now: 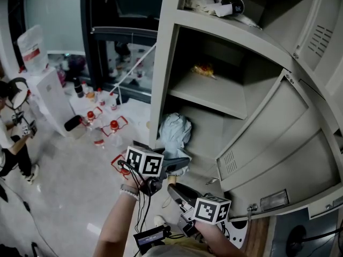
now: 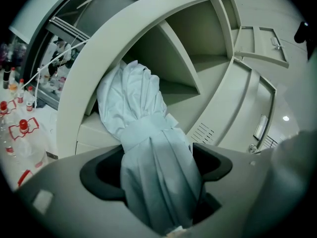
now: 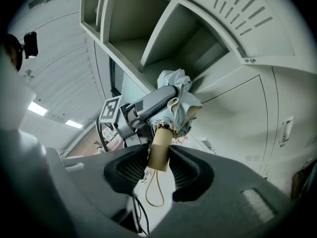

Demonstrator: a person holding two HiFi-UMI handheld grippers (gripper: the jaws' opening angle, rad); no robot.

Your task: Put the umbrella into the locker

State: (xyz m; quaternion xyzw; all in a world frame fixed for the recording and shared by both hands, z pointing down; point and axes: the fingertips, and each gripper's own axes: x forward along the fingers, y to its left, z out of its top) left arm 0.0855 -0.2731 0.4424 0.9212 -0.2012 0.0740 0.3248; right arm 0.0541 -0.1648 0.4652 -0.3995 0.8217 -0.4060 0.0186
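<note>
The folded pale-blue umbrella (image 1: pixel 174 133) leans with its top end in the mouth of the grey locker's (image 1: pixel 163 63) lower compartment. In the left gripper view its canopy (image 2: pixel 143 133) lies between the wide-spread jaws of my left gripper (image 2: pixel 156 168), and the pads do not clearly press on it. In the head view my left gripper (image 1: pixel 179 163) is just below the fabric. My right gripper (image 3: pixel 158 163) is shut on the tan handle (image 3: pixel 159 148), with a cord loop hanging under it. It sits lower in the head view, as my right gripper (image 1: pixel 174 190).
The locker door (image 1: pixel 278 143) stands open at the right. A yellow item (image 1: pixel 203 69) lies on the middle shelf, and white things (image 1: pixel 214 4) fill the top one. Red-capped bottles (image 1: pixel 102 125) crowd the floor at left, near a person (image 1: pixel 10 138).
</note>
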